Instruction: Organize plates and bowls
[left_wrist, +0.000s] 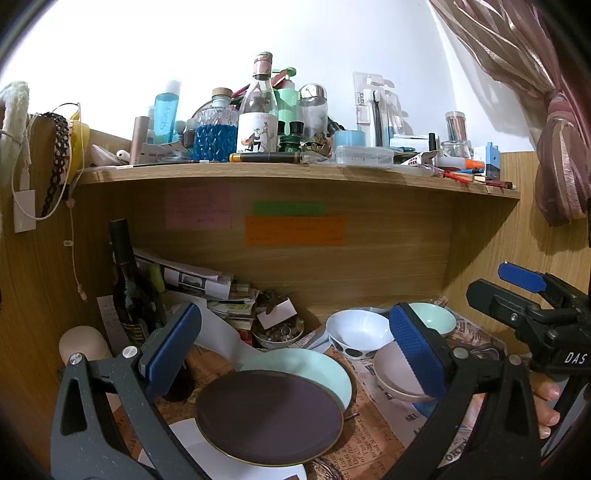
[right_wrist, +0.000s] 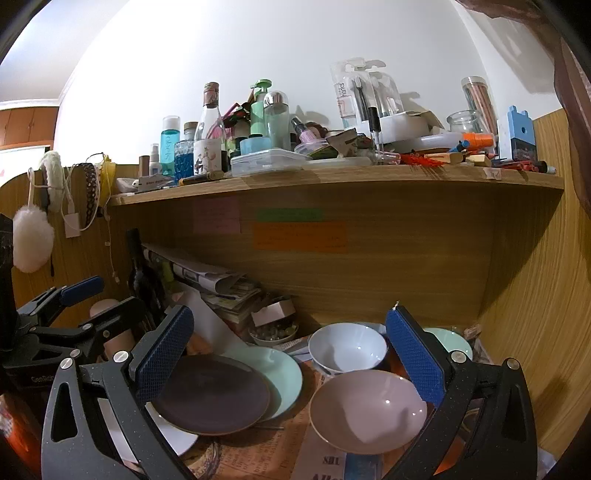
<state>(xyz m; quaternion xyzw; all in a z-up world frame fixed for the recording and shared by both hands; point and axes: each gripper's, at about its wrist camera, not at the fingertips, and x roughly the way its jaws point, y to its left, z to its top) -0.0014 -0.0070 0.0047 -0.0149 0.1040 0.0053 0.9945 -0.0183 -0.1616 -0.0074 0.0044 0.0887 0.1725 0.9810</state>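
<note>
Left claw (left_wrist: 295, 354): jaws spread wide, nothing between the pads; aimed slightly downward over the plates.
Right claw (right_wrist: 290, 362): jaws spread wide, empty; tilted slightly downward toward the bowls.
Person's fingers (left_wrist: 550, 402): wrapped under the right claw's handle, seen at the right edge of the left wrist view.
Dark plate (left_wrist: 269, 415): directly below and between the left claw's blue pads, lying flat on the counter (left_wrist: 369, 435), overlapping the mint plate.
Mint plate (left_wrist: 325, 369): just beyond the dark plate, partly beneath it.
White plate (left_wrist: 184, 439): under the dark plate's near-left edge.
Pink bowl (right_wrist: 367, 410): ahead of the right claw, close to its right pad, upright.
White bowl (right_wrist: 347, 347): beyond the pink bowl, upright, dotted outside.
Mint bowl (right_wrist: 452, 341): behind the right pad, mostly hidden.
Writing on the right claw body: "DAS" legible in the left wrist view.
Writing on the shelf (left_wrist: 295, 173): toothbrush pack (left_wrist: 371, 99) reading "harks", partly cut off.
Sticky notes (left_wrist: 295, 230): pink, green and orange on the back panel, script too faint to read.
Newspaper lining (right_wrist: 325, 461): printed letters, blurred.
</note>
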